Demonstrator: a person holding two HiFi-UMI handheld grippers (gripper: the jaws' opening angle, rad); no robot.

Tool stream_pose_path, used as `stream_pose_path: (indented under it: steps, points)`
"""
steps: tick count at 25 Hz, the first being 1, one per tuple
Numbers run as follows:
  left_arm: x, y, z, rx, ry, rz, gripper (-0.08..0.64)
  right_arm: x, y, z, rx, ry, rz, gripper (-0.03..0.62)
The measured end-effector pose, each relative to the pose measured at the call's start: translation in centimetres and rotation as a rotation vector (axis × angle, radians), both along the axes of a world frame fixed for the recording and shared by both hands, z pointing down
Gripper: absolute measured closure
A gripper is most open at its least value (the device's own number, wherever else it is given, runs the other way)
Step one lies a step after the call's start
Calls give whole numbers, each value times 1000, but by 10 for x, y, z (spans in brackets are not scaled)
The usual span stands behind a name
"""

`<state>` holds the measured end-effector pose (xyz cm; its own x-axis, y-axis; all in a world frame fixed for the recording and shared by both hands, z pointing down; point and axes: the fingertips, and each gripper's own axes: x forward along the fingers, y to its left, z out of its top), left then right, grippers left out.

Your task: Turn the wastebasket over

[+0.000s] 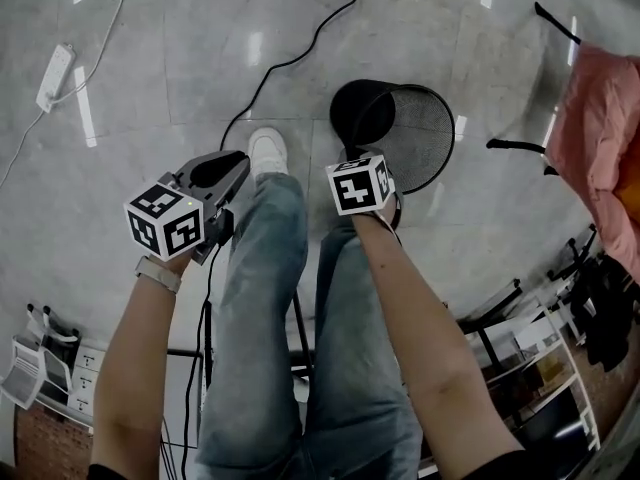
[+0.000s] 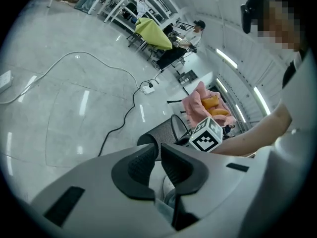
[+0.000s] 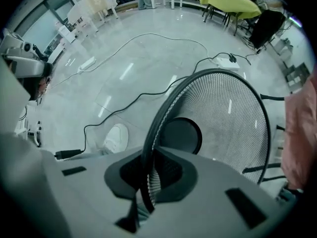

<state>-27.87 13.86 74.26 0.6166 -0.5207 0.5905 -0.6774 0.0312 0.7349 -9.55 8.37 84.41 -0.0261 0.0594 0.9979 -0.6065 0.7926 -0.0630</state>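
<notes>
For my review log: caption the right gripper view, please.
Right hand-held gripper pinches the rim of the mesh wastebasket.

Flat, even indoor light from ceiling strip lights (image 2: 225, 58), which bounce off the shiny floor (image 1: 180, 58) as white streaky glare, and the shadows are soft and weak. The head view looks kinda dim and washed-out grey. Both gripper views are brighter but heavily fisheye, with black rounded corners and lines bowing near the edges, and the right gripper (image 3: 150, 172) body close to the lens goes a bit soft while the wastebasket (image 3: 228, 118) mesh stays crisp.
</notes>
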Motion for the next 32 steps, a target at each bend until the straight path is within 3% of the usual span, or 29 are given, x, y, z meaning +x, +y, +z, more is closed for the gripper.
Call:
stream_pose_path:
  steps: [4,8,9,14,17,22,25,29,31,32]
  points:
    - [-2,5,3,-9,2,8,512,-13,2,9,-5,15,23,555]
    - [0,3,1,0,-19,33,512,-19,-1,12,-11,-11,76,332]
    - [1,1,1,5,-25,44,512,-19,-3,12,-9,-23,95,303]
    - [7,-7,-6,23,-63,78,512,-19,-11,0,8,-124,172,198]
    - [18,-11,-21,42,-86,106,512,-13,-16,-19,11,-201,203,195]
    - [43,-28,-60,101,-120,119,512,9,-30,-65,23,-344,241,196]
    - [64,-43,-94,151,-101,66,512,29,-42,-106,43,-429,264,222]
    - [98,-61,-146,223,-50,-30,537,59,-57,-173,78,-540,313,386]
    - [112,-68,-177,254,-48,-52,545,69,-61,-211,79,-620,340,546]
    - [119,-70,-194,266,-45,-57,545,74,-62,-230,69,-668,353,574]
